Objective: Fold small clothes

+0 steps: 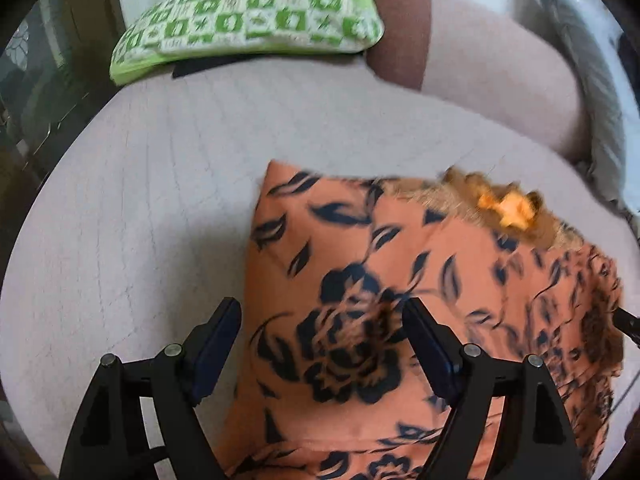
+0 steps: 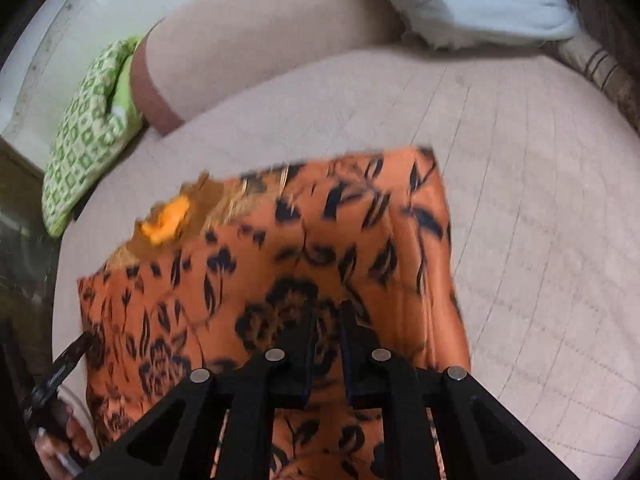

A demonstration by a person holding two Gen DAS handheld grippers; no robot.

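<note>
The left tool hangs with its jaws wide apart over the orange flowered garment, gripping nothing. The garment lies in the middle of the bed, already doubled into a rough rectangle with one straight folded edge. The right tool is closed, and it seems to pinch a bit of the cloth, though blur hides the contact. I judge that at least one fold remains. The bed has a pale quilted cover. A green checked pillow lies at its far left, and a white pillow at its far right.
</note>
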